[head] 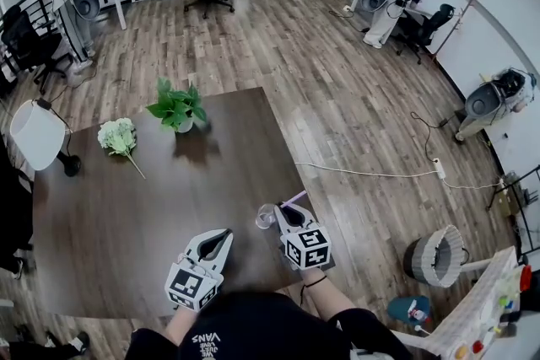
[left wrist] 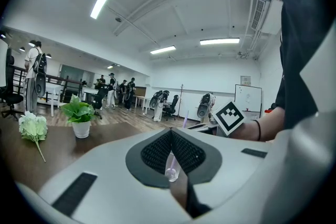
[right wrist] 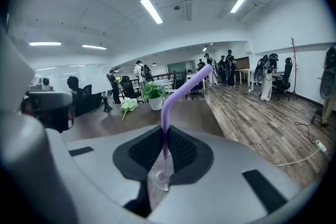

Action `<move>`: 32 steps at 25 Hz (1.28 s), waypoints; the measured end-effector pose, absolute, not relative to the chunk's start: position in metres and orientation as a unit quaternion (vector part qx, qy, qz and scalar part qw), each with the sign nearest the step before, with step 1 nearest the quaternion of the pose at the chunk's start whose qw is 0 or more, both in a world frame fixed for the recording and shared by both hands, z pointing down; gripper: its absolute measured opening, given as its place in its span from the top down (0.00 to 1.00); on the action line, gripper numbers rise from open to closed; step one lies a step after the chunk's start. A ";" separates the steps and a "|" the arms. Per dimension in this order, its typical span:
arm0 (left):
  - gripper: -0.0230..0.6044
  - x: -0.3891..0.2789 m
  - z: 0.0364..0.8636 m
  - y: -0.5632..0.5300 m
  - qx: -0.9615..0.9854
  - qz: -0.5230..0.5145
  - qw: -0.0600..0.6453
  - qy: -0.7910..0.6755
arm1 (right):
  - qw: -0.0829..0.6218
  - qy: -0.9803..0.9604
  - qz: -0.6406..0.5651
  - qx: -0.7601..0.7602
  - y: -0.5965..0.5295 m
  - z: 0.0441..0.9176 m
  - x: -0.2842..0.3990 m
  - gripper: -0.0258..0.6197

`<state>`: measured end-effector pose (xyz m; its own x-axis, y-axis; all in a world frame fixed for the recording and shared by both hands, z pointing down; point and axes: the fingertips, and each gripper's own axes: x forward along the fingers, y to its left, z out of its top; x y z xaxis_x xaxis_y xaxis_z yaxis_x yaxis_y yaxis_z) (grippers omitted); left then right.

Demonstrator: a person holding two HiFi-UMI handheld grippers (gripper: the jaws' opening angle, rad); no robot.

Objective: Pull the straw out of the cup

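Purple and bent near its top, the thin plastic straw (right wrist: pixel 181 93) stands in the small clear plastic cup (head: pixel 265 217) on the dark brown wooden table (head: pixel 126 223). The right gripper (right wrist: pixel 165 136) pinches the straw's straight shank just above the cup's rim. The left gripper (left wrist: pixel 171 134) is pressed together on nothing and rests beside the cup, clear of it.

The straw looks very light, smooth and thin-walled, so a hard squeeze would likely flatten it and a loose one would let it slip. The straight part just above the cup's rim seems the best hold, with the pull kept along the straw's own line. The cup looks almost weightless and nothing steadies it, so it may lift or tip with the straw.

Only the right gripper view shows the black ribbed pads (right wrist: pixel 181 150) closing on the straw, because in the head view the gripper's body covers that spot. The head view alone shows that the left gripper is apart from the cup. In the left gripper view the cup merely appears through the slot beneath the meeting tips.
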<state>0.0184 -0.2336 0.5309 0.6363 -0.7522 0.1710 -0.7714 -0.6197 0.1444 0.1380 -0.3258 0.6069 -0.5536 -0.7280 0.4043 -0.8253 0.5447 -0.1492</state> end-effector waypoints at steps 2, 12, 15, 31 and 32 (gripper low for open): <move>0.95 0.020 0.530 -0.232 0.900 0.046 0.103 -0.421 | 0.145 -0.866 0.161 0.450 -0.324 0.601 0.139 0.89; 0.95 0.023 0.524 -0.225 0.906 0.041 0.100 -0.409 | 0.114 -0.867 0.148 0.462 -0.311 0.570 0.144 0.89; 0.95 0.026 0.521 -0.221 0.909 0.038 0.094 -0.403 | 0.105 -0.867 0.142 0.466 -0.306 0.560 0.146 0.89; 0.94 0.029 0.514 -0.199 0.919 0.031 0.091 -0.381 | 0.061 -0.865 0.110 0.485 -0.272 0.507 0.153 0.89; 0.95 0.031 0.514 -0.198 0.921 0.030 0.093 -0.378 | 0.057 -0.865 0.107 0.487 -0.270 0.503 0.154 0.89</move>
